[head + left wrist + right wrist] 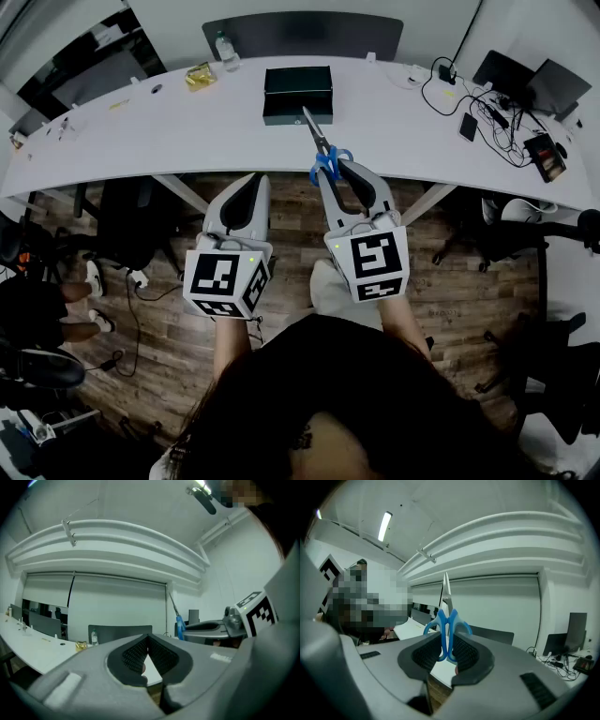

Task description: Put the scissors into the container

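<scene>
Mid-carry, with scissors (319,141) clamped by the handles in the right gripper (337,172), left gripper (255,180) closed, empty — next, probably reaching forward over the black container (297,94) and letting go.

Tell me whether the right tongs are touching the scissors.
Touching. The right gripper view shows the right tongs clamped from both sides on the blue handles of the scissors, with no gap.

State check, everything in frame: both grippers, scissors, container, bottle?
Left gripper: shut, empty.
Right gripper: shut on the scissors' blue handles.
Scissors: blades closed, held, not yet in the container.
Container: on the table; open or lidded unclear.
Bottle: upright on the table.
</scene>
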